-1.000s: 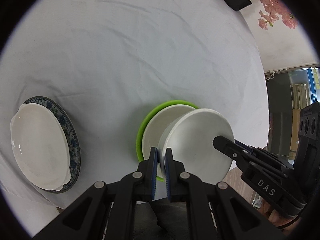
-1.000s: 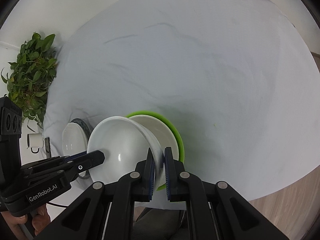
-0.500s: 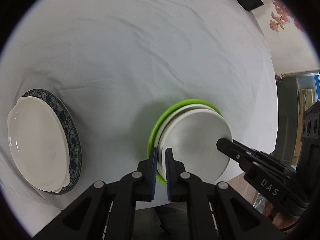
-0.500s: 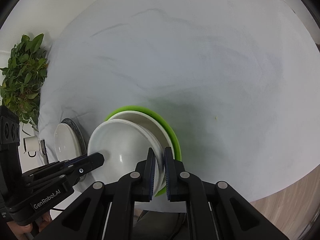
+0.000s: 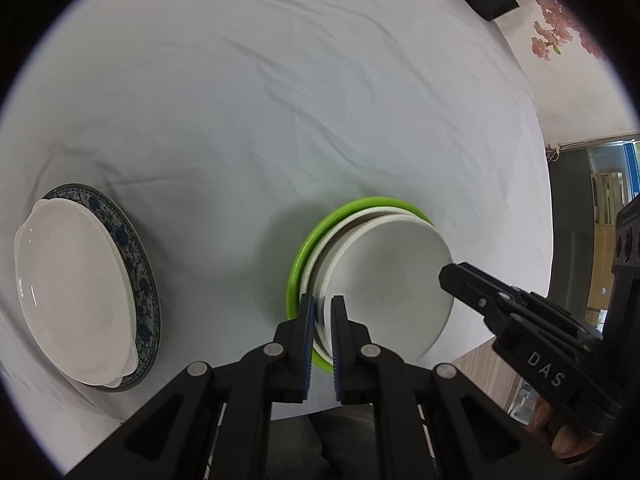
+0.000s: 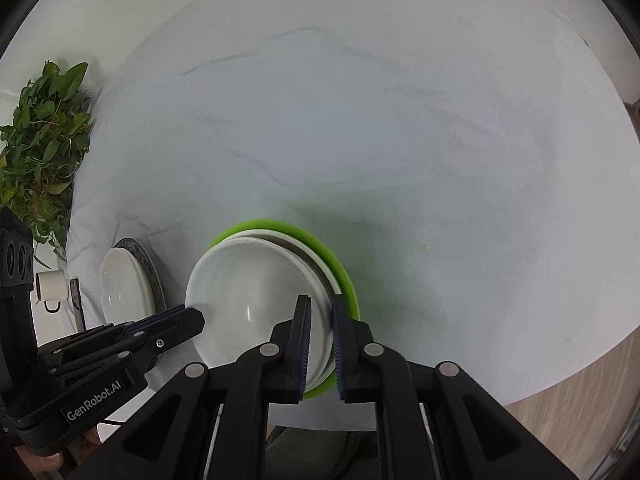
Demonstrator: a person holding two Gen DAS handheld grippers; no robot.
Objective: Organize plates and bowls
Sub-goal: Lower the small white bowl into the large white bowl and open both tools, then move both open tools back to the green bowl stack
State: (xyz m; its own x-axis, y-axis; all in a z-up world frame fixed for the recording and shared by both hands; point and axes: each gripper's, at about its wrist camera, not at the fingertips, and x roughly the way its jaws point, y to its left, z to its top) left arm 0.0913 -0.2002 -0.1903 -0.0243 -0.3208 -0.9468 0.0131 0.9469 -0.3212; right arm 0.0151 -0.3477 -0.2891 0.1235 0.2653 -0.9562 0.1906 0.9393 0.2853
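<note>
both grippers pinch the white bowl (image 5: 384, 280) by opposite rims: left gripper (image 5: 322, 320) clamped tight, right gripper (image 6: 320, 320) with jaws just easing apart, rim still between them. bowl sits nested in another white bowl (image 6: 316, 256) inside the green bowl (image 5: 298, 276) on the counter (image 5: 280, 100). release evenly, lift straight up. right pad contact is blurred.

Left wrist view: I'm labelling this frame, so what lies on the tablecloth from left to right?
White oval dish on the blue-patterned plate → bare tablecloth → stack of white bowls in the green plate → right hand-held gripper.
</note>
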